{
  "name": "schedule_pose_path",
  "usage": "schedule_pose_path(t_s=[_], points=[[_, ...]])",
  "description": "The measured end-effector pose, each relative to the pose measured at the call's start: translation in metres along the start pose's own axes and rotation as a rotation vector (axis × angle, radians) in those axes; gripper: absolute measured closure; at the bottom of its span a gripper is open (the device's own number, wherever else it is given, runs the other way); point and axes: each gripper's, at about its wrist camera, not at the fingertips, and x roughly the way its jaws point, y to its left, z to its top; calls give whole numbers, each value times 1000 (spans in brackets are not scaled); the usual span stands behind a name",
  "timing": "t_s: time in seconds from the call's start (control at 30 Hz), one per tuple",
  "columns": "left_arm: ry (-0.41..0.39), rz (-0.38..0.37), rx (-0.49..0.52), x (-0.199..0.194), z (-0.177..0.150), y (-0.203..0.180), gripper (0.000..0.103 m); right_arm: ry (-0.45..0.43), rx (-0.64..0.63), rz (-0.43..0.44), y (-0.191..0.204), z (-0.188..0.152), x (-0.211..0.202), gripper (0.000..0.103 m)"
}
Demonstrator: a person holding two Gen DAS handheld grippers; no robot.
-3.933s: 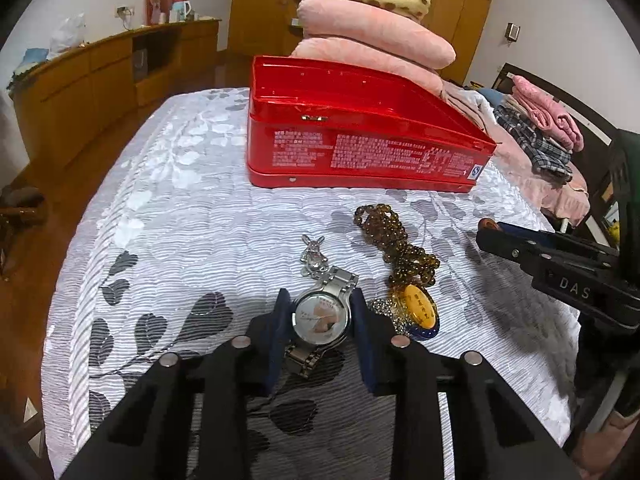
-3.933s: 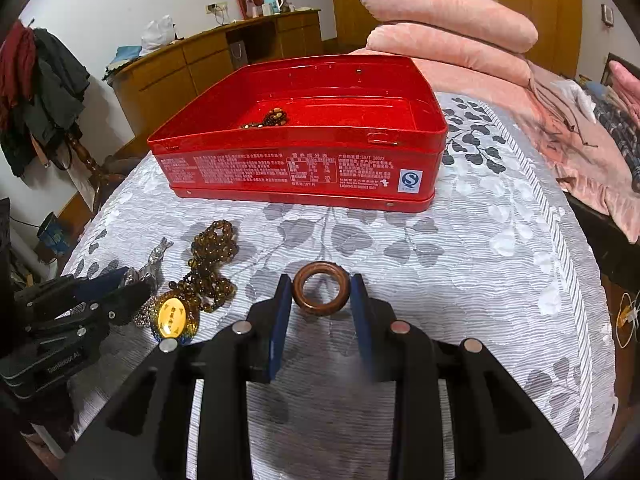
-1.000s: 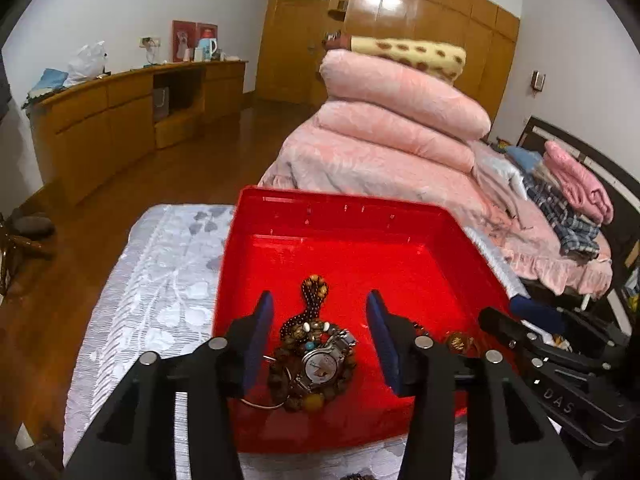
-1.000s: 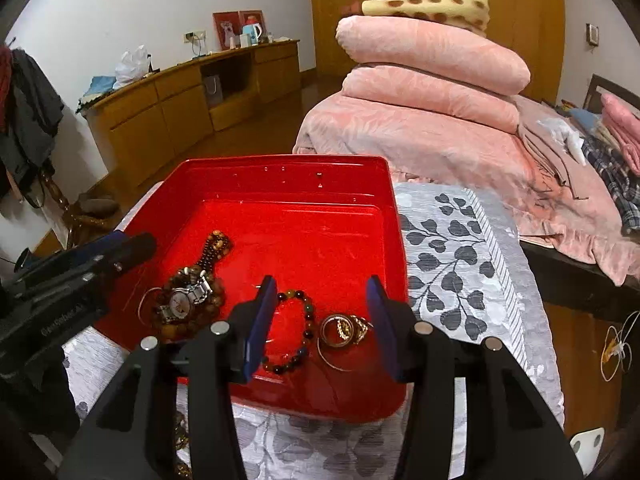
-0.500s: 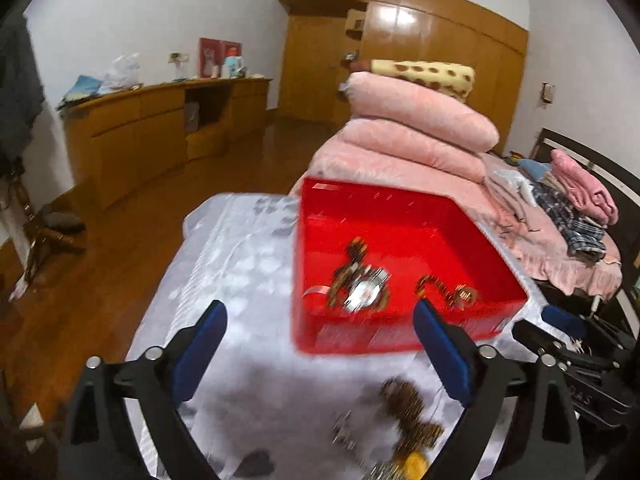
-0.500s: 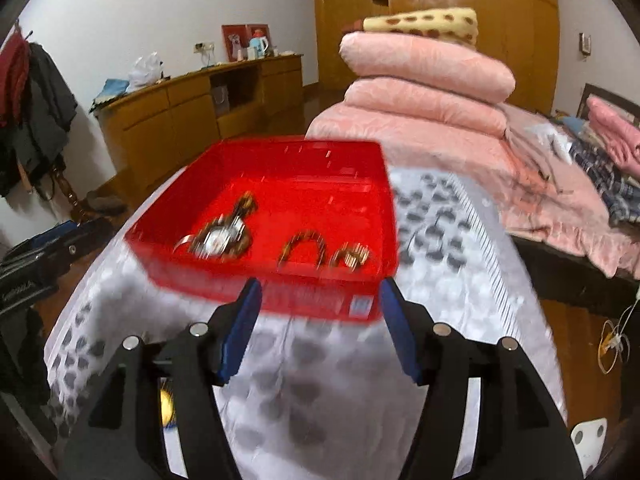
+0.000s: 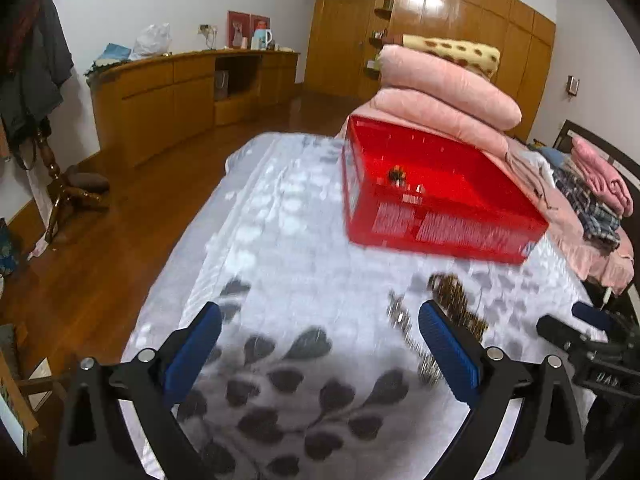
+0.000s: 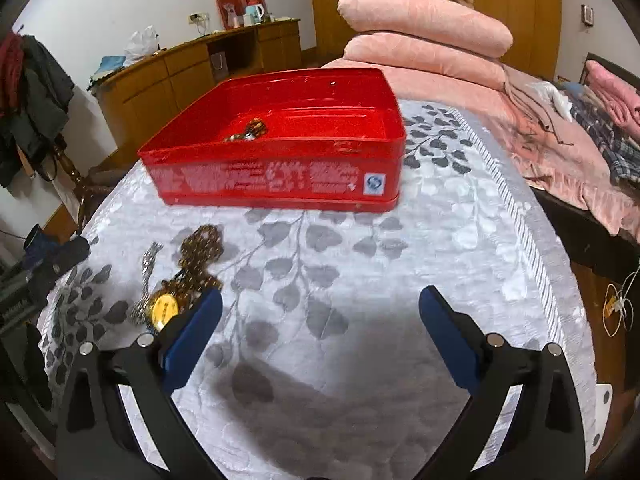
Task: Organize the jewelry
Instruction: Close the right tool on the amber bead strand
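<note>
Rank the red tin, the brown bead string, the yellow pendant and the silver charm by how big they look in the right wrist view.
1. red tin
2. brown bead string
3 and 4. yellow pendant and silver charm: they look about alike, and the pendant lies nearer the camera, so no ranking.

A glossy red metal tin (image 8: 280, 168) is seen on a quilted, satiny grey cloth bedspread (image 8: 400, 280); amber beads (image 8: 200, 248) look shiny, the wooden floor (image 7: 100, 240) polished.
</note>
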Motion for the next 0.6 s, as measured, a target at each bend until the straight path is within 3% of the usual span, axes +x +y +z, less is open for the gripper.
schedule_pose_path(t_s=[0.23, 0.4, 0.43, 0.5, 0.6], points=[[53, 42, 54, 3, -22, 3, 6, -4, -46, 60, 21, -9, -2, 8], [55, 36, 33, 3, -21, 10, 6, -1, -54, 86, 28, -5, 2, 8], [55, 35, 34, 4, -21, 11, 6, -1, -55, 88, 29, -4, 3, 9], [54, 32, 37, 5, -20, 11, 6, 8, -54, 97, 31, -3, 7, 24], [59, 26, 42, 7, -18, 11, 6, 31, -43, 122, 32, 1, 15, 29]])
